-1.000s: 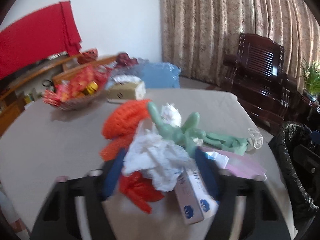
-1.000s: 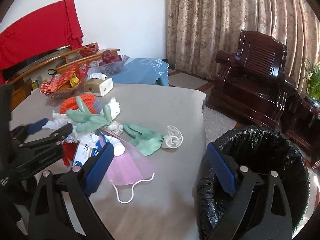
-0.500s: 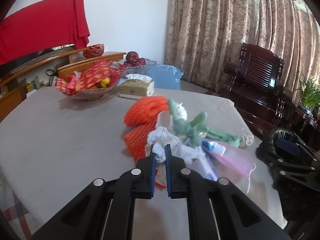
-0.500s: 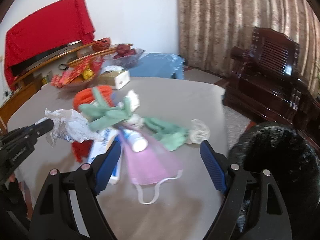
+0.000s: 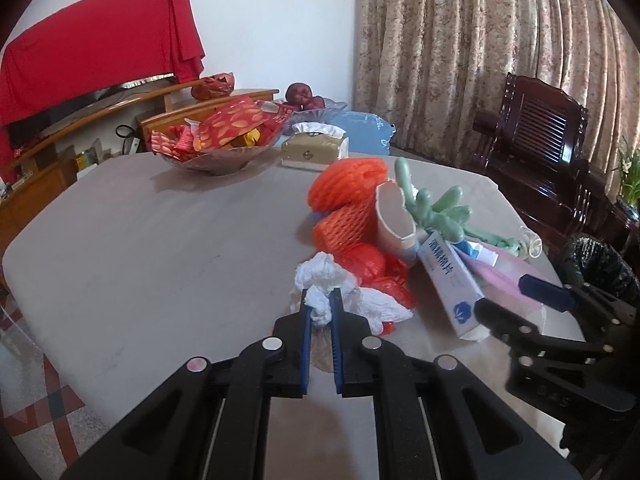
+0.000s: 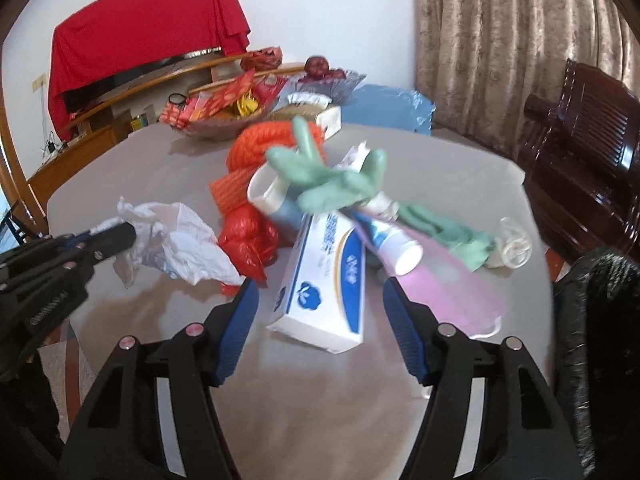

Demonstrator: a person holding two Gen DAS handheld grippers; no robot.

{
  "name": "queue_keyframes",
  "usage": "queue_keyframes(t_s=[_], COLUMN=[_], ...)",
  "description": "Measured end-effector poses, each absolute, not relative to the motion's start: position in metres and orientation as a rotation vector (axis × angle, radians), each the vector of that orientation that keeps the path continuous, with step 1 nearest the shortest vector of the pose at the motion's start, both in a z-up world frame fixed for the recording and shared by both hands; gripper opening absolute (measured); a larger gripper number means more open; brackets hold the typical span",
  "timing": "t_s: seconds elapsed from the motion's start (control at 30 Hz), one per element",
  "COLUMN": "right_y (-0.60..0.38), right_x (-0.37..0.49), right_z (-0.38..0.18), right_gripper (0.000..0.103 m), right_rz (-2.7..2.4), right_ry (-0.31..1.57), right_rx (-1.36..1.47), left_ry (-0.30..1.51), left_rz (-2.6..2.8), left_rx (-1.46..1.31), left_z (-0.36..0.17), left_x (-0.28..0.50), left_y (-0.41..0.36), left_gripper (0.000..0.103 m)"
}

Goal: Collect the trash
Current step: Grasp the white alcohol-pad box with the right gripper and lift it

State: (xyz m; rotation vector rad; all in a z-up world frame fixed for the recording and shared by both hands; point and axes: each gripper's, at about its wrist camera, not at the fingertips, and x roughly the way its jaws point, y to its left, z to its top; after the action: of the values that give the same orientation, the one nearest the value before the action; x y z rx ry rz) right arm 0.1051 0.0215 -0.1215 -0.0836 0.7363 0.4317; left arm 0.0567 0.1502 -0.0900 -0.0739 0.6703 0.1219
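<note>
My left gripper (image 5: pixel 320 304) is shut on a crumpled white plastic wrapper (image 5: pixel 340 292), lifted just left of the trash pile; it also shows in the right wrist view (image 6: pixel 176 236). My right gripper (image 6: pixel 320 300) is open, its jaws on either side of a white and blue box (image 6: pixel 328 280), not touching it. The pile holds orange foam netting (image 5: pixel 352 200), a red bag (image 6: pixel 248 240), green rubber gloves (image 6: pixel 332 184), a paper cup (image 5: pixel 394 220), a tube (image 6: pixel 392 248) and a pink mask (image 6: pixel 452 288). A black-lined bin (image 5: pixel 600 268) stands at the table's right edge.
A bowl of red snack packets (image 5: pixel 220 136) and a tissue box (image 5: pixel 314 148) stand at the table's far side. A dark wooden armchair (image 5: pixel 540 136) is beyond on the right. A wooden cabinet with red cloth (image 5: pixel 100 56) lines the left wall.
My left gripper closed on the white wrapper and pulled it back left out of the pile. My right gripper swung from over the bin to the white and blue box.
</note>
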Motion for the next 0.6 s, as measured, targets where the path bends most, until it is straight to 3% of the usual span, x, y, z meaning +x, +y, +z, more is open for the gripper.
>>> queue_keyframes(t_s=[0.17, 0.37, 0.5, 0.6], right_y=[0.023, 0.025, 0.028, 0.028], right_x=[0.119, 0.131, 0.139, 0.133], right_z=[-0.136, -0.146, -0.156, -0.15], right_gripper=[0.063, 0.072, 0.059, 0.058], right_rz=[0.399, 0.393, 0.459, 0.482], right_ry=[0.783, 0.818, 0.89, 0.879], right_rx=[-0.057, -0.041, 0.012, 0.009], left_ry=[0.684, 0.69, 0.683, 0.676], left_rz=[0.118, 0.108, 0.1, 0.099], left_rx=[-0.085, -0.096, -0.09, -0.09], left_z=[-0.098, -0.103, -0.101, -0.096], left_x=[0.055, 0.054, 0.054, 0.053], left_y=[0.157, 0.157, 0.156, 0.154], left_gripper=[0.009, 0.009, 0.009, 0.009])
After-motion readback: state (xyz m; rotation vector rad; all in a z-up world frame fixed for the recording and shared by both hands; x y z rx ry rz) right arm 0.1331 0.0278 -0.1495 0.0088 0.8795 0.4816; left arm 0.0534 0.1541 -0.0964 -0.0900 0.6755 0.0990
